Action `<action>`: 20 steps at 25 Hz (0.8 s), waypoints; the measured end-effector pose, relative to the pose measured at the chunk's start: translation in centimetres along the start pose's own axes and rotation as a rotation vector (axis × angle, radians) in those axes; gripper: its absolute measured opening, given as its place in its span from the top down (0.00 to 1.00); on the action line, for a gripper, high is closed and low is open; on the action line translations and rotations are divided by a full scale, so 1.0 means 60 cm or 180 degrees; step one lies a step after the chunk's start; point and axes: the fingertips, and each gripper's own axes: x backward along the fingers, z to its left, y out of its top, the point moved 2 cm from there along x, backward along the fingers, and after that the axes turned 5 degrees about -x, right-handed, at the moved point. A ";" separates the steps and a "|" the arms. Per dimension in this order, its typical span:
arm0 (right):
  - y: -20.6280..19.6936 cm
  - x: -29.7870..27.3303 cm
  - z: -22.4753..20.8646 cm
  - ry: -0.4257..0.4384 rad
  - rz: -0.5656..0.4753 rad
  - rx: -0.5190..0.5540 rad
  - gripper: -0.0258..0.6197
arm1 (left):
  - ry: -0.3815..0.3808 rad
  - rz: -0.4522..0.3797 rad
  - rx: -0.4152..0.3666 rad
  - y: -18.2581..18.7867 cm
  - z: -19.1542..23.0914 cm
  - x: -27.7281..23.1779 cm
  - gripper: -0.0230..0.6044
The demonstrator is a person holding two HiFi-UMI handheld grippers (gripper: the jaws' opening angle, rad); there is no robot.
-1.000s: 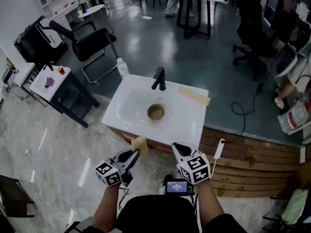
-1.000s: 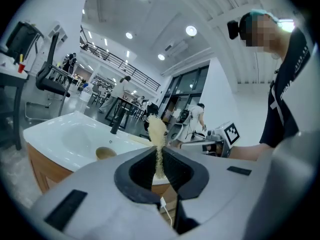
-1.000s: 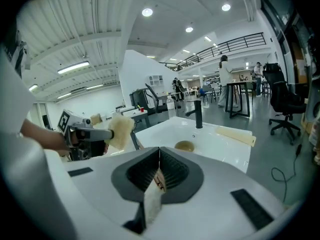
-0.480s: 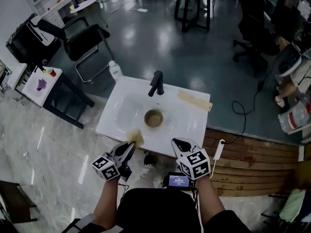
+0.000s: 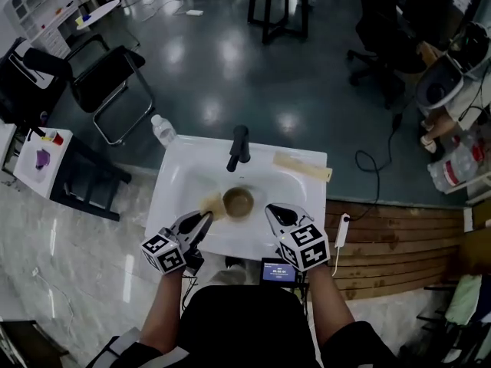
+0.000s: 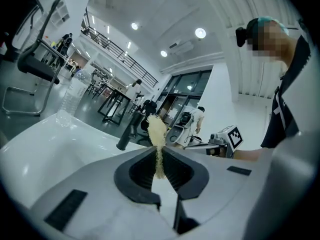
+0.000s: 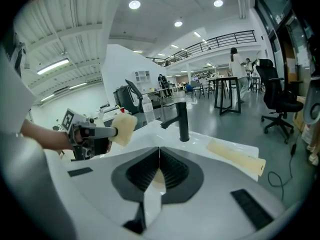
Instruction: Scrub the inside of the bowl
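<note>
In came the sponge (image 5: 211, 204) from the sink's (image 5: 178, 176) near edge, up to the bowl's (image 5: 238, 202) nine o'clock rim. The left gripper's (image 5: 202, 221) jaws were clamped on it. The right gripper's (image 5: 271, 209) jaws were pressed together, empty, at the bowl's three o'clock. The bowl stood mid-basin, six o'clock of the tap (image 5: 239, 148). Scrubbing looked unstarted: the sponge was outside and the whole inside remained.

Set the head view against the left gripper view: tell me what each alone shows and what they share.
Head view only: the brown bowl and a beige strip at the right edge of the white sink. Left gripper view only: ceiling lights, and the sponge seen edge-on, pinched by the left gripper. Both: that sink, the sponge, the black faucet, the plastic bottle and the right gripper.
</note>
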 end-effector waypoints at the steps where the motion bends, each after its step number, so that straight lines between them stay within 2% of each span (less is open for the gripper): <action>1: 0.006 -0.009 -0.001 -0.0027 -0.0001 -0.0021 0.95 | -0.0042 0.0014 0.0006 0.006 0.010 -0.005 0.92; 11: 0.017 -0.066 -0.004 -0.0329 -0.0009 -0.0260 0.94 | -0.0388 0.0278 -0.0009 0.025 0.086 -0.033 0.92; 20: -0.015 -0.061 -0.016 -0.0341 0.0050 -0.0486 0.94 | -0.0504 0.0414 0.0047 0.002 0.094 -0.055 0.92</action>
